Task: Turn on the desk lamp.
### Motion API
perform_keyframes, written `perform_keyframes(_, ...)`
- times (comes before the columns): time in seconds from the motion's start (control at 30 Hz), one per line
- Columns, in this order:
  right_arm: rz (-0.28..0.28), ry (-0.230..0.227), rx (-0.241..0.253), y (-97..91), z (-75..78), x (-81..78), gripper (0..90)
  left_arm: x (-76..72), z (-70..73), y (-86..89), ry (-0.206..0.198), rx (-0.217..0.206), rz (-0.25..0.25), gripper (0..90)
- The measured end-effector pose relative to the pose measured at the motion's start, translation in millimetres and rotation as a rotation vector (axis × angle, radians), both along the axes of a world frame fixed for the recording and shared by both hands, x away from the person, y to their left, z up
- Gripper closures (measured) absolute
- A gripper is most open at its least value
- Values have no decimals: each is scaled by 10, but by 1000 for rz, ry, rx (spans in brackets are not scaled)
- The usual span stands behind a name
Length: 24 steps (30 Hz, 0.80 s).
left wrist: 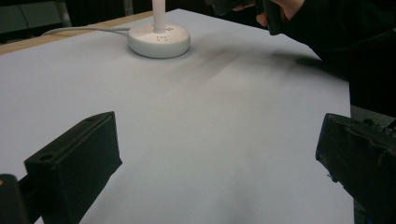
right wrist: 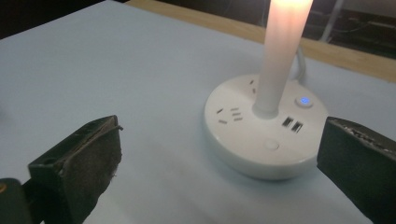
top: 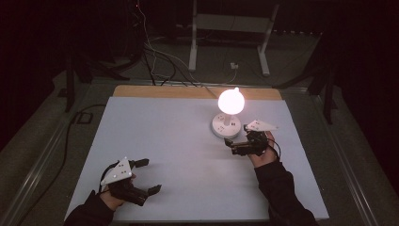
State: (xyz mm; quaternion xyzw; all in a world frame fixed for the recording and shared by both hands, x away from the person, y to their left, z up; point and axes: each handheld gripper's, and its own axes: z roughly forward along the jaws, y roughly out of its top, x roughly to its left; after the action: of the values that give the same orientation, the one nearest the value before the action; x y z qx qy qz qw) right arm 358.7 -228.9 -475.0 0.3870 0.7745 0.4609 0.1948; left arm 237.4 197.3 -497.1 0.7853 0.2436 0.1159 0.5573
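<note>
The left gripper point(top: 148, 176) sits close to the near edge of the table point(top: 155, 127), by the person's side, and its two jaws are spread wide with nothing between them. In the left gripper view the jaws stand far apart over bare pale tabletop, and there is lots of open room ahead of them and all across the left half of the table. The right gripper point(top: 229, 143) is farther in, on the right side, held in the person's right hand point(top: 263, 149). Its jaws are also wide apart and hold nothing. In the right gripper view they point at the round white base point(right wrist: 261, 135) of a lamp point(top: 230, 101), and the base lies just ahead of them, not touching. The base has plug holes, two small slots, a round white button point(right wrist: 271, 145) and a small button with a blue light point(right wrist: 304, 101). The lamp stands straight up, its long stem going from the base to a bright glowing head, and it is near the far right part of the table. A white cord point(left wrist: 84, 31) runs from the base toward the far edge, where a strip of wood point(top: 197, 92) shows. Past the table the room is very dark; there seem to be cables on the floor point(top: 155, 61) and a white metal stand point(top: 230, 28), though the gloom makes it hard to be sure.
</note>
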Motion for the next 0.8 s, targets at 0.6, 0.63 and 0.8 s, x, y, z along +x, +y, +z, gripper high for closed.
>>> perform_keyframes(0.6,63,4,19,-238,-98,-514,0,-3,2,-2,-2,0,-2,3)
perform_keyframes(0.63,63,4,19,-238,-98,-514,0,-3,2,-3,-2,1,-2,3)
perform_keyframes(0.8,64,34,8,-364,-169,-690,0,-3,2,-5,-3,3,-5,3)
